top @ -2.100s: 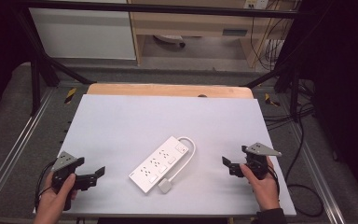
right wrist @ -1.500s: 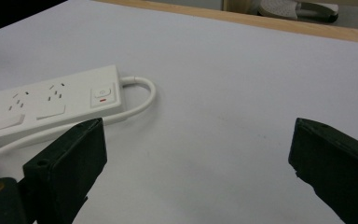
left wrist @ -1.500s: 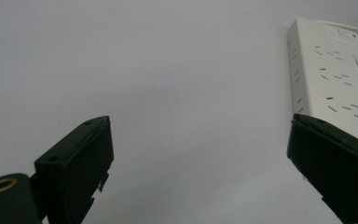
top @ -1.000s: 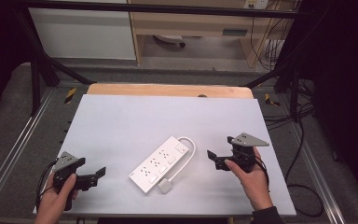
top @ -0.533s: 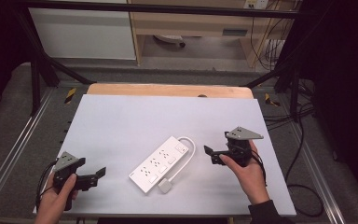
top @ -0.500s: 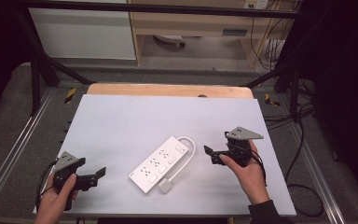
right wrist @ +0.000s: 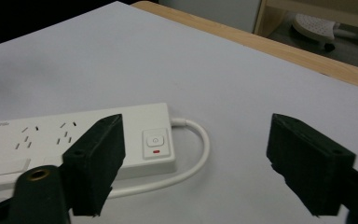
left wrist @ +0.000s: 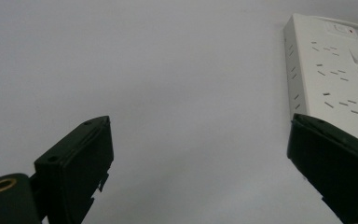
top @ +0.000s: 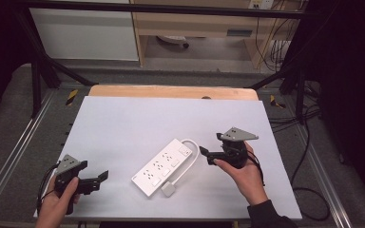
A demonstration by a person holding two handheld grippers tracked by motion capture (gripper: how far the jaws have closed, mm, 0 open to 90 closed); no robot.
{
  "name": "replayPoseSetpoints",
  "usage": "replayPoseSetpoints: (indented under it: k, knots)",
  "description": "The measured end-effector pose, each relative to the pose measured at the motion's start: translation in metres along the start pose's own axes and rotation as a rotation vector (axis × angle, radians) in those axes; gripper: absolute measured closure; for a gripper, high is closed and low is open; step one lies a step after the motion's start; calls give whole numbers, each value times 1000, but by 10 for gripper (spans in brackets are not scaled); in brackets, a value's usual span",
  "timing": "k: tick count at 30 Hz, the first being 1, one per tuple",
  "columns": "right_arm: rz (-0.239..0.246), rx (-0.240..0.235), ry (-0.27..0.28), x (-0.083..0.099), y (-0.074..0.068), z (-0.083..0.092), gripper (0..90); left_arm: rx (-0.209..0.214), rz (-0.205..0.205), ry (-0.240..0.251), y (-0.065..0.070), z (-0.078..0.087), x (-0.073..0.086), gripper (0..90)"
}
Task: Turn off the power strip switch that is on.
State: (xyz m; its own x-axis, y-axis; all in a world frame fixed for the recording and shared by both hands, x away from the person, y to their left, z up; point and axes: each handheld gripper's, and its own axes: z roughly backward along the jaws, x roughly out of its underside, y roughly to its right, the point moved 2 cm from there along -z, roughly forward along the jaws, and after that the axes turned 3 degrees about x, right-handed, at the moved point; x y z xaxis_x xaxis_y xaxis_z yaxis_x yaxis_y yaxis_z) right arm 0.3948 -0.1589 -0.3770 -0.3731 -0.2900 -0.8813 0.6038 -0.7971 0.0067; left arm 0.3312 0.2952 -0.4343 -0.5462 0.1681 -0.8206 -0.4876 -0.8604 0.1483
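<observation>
My right gripper (top: 208, 156), wide open and empty, sits right of the strip (top: 162, 166) at frame centre, left gripper (top: 100, 179) open and empty lower left; coming in low, I risk snagging the cord (right wrist: 200, 149) and dragging the strip.

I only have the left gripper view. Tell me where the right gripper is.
Observer: The right gripper hovers open just right of the power strip, at its switch end.
Operator: Describe that end; my view cuts it off.
Observer: In the right gripper view, a switch with a red mark sits by the spot where the white cord exits.
Operator: Follow the cord.
Observer: In the high view it loops back alongside the strip to a white plug lying on the table.
</observation>
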Motion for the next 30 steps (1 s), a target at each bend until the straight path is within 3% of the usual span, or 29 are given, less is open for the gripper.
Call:
replayPoseSetpoints:
  k: [2,3,4,5,7,12,30]
  knots:
    - [13,-1,10,-3,-3,-2,344,0,0,-1,0,0,0,71]
    - [13,-1,10,-3,-3,-2,344,0,-1,-1,0,0,0,71]
    - [36,-12,14,-3,-7,-3,453,1,-1,-1,0,0,0,71]
    - [36,-12,14,-3,-7,-3,453,1,-2,-2,1,0,0,71]
    - [65,-29,7,-3,-12,-5,558,1,0,-2,0,0,0,71]
    - [69,-39,18,-2,-16,-8,695,2,-2,-3,1,-1,0,71]
    - [48,-104,45,-9,-27,-18,876,4,-3,-3,1,0,0,71]
